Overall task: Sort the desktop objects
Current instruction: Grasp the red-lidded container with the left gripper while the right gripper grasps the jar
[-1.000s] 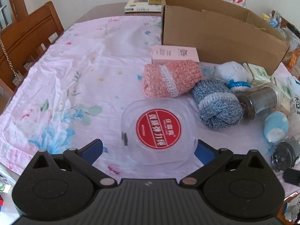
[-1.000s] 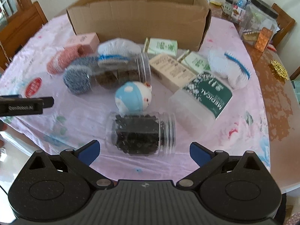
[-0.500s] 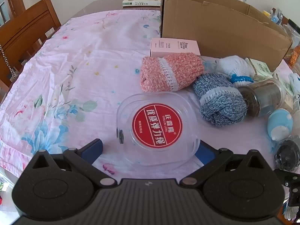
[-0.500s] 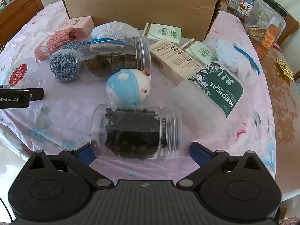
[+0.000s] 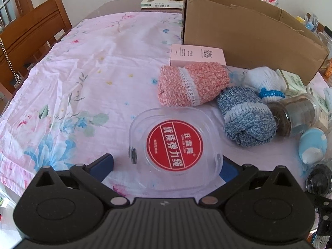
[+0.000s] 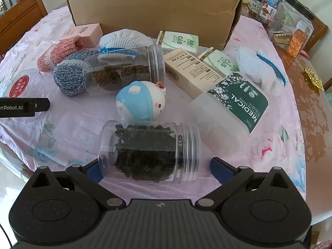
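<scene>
Left wrist view: the left gripper (image 5: 166,166) has its jaws spread wide around a clear box with a red label (image 5: 175,145), at 6 o'clock on the pink cloth (image 5: 83,72). Right wrist view: the right gripper (image 6: 154,166) is likewise spread wide, flanking a lying jar of dark bits (image 6: 148,151); a blue toy (image 6: 141,103) sits at 12 o'clock of the jar.

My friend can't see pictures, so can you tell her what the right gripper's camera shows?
The open right gripper straddles a clear jar of dark bits lying on its side on a pink cloth. Behind it lie a blue-and-white toy, another jar, knitted socks, small boxes and a big cardboard box.
</scene>
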Available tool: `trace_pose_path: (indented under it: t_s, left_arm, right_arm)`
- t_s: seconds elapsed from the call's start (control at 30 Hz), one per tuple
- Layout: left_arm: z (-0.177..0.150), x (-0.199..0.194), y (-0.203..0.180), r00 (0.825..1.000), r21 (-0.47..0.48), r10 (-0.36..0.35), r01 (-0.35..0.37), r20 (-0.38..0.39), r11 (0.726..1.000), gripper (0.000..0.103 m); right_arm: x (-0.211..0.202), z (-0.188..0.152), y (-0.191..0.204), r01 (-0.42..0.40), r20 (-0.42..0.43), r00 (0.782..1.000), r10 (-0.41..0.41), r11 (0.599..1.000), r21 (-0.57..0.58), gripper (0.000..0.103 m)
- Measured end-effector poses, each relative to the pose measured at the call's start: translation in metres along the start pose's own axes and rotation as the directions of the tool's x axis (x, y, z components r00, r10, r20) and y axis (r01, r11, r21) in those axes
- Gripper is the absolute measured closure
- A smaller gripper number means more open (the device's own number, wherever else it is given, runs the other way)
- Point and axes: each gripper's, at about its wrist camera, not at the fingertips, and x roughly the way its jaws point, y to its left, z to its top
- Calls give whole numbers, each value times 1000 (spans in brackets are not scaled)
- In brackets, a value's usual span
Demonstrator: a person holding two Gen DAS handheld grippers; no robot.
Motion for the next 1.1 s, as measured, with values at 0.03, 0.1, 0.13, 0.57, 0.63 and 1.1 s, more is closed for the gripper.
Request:
trace_pose_path:
  t_s: [0.03, 0.1, 0.13, 0.57, 0.63, 1.1]
  left_arm:
    - [1, 0, 0, 1000, -1, 0, 0, -2, 1000, 0]
    - [3, 1, 0, 1000, -6, 2, -2, -12, 1000, 0]
    - [4, 1, 0, 1000, -6, 2, -2, -16, 1000, 0]
    - [5, 3, 4, 1000, -9, 7, -7, -20, 1000, 0]
    - [6, 3, 2, 1000, -9, 13, -13, -19, 1000, 1]
    - [8, -5, 0, 1000, -2, -15, 15, 6, 1000, 27]
  right_arm:
    - [0, 0, 0, -1, 4, 1000, 1, 1000, -2, 0]
    - [1, 1, 0, -4, 7, 1000, 4, 1000, -8, 0]
    - [1, 2, 0, -6, 6, 1000, 6, 1000, -12, 0]
    - [-12, 11, -1, -34, 19, 999, 35, 999, -32, 0]
    - [-12, 11, -1, -30, 20, 999, 30, 999, -36, 1]
    - [-16, 16, -2, -70, 6, 998, 70, 997, -32, 21]
